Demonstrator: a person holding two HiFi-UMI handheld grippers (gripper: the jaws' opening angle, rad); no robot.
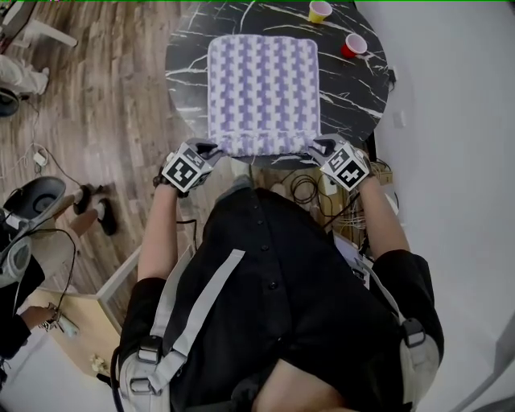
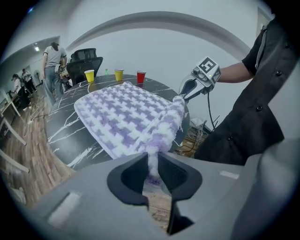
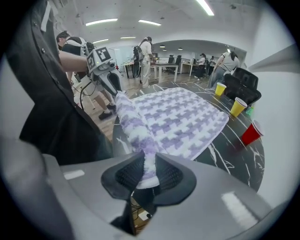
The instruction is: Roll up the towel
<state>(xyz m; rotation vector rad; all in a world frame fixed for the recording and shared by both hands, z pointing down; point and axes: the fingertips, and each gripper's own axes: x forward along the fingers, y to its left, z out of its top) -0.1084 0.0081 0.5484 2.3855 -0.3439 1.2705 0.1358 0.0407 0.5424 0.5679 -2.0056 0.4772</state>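
On the round black table with white marble veins lies the purple-and-white checked fluffy towel, spread flat over most of its length. At the edge nearest to the person, the left gripper is closed on the left near corner of the towel, and the right gripper is closed on the right near corner (each gripper view shows the soft cloth pinched between the two dark pads). Both corners are lifted from the table, so the near edge of the towel stands higher than the rest. Beyond the far edge of the towel, a yellow cup and a red cup stand upright on the table, apart from it.
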